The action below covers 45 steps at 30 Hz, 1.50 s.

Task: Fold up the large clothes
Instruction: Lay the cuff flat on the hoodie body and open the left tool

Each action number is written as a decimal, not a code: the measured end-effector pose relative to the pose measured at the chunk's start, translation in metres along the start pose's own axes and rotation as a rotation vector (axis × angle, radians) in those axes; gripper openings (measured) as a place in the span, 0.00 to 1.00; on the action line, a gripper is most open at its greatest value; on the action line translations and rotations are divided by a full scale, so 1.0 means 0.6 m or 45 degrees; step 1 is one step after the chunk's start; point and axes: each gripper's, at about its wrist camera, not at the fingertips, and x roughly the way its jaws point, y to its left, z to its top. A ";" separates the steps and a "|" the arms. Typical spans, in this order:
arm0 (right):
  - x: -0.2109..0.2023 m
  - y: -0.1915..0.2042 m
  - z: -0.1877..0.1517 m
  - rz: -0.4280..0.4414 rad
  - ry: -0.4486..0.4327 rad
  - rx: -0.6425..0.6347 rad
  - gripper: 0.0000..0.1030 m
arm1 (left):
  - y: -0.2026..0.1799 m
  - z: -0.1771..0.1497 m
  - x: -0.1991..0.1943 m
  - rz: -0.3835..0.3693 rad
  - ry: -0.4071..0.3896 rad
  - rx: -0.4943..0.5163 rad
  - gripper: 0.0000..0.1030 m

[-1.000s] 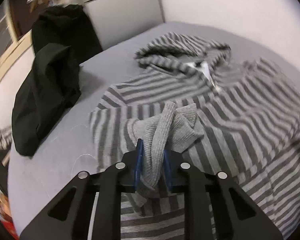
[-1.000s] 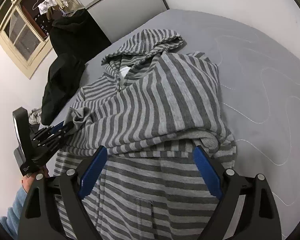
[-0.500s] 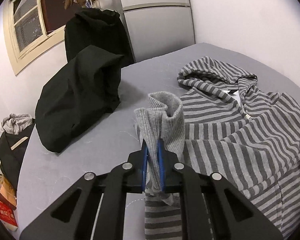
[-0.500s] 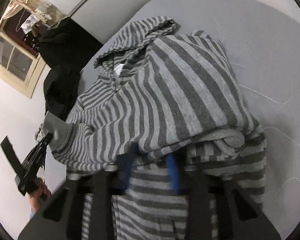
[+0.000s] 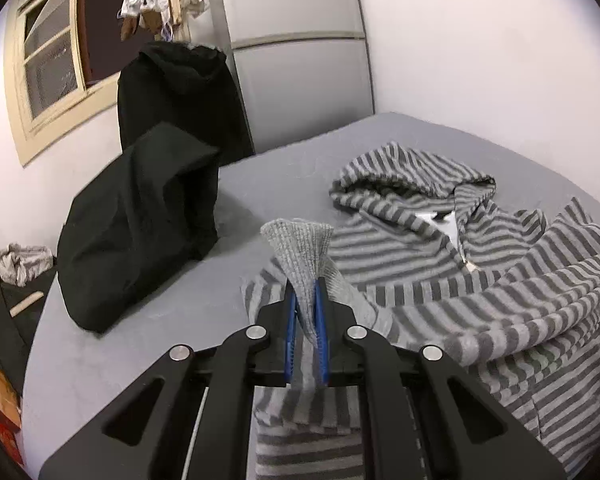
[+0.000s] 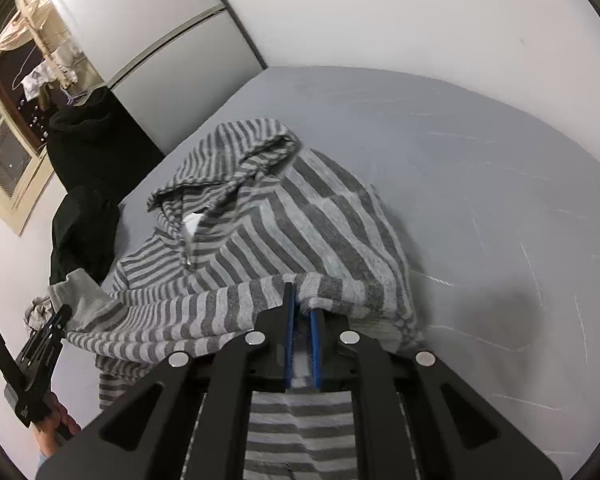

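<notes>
On the bed (image 6: 480, 168), near its left edge, striped hoodie (image 6: 284, 216) lies partly folded. L gripper (image 5: 306, 312) clamps the cuff (image 5: 300, 240), R gripper (image 6: 300, 312) clamps the sleeve (image 6: 204, 308) mid-length; sleeve fold-in and body fold remain.

one striped hoodie (image 5: 480, 280), clamped at its grey cuff (image 5: 300, 240) between the left gripper's (image 5: 305, 300) jaws and at its sleeve between the right gripper's (image 6: 300, 300) jaws. two grippers, each with two blue pads. two black garments: one black jacket (image 5: 140, 232) heaped on the bed left of the left jaws, one black hooded garment (image 5: 180, 92) upright beyond it. one grey bed (image 6: 480, 200). one window (image 5: 56, 60). one dark bag (image 5: 4, 312) far left of the left jaws.
</notes>
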 end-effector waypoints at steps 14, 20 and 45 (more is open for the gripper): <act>0.052 -0.027 -0.062 -0.054 0.152 0.008 0.21 | 0.035 -0.094 0.024 0.055 0.169 -0.126 0.40; 0.016 0.001 -0.063 -0.063 0.197 -0.113 0.71 | 0.049 -0.064 -0.026 0.088 0.073 -0.105 0.90; 0.081 0.080 0.133 -0.136 0.064 -0.661 0.38 | 0.088 0.001 0.094 -0.068 0.360 -0.154 0.92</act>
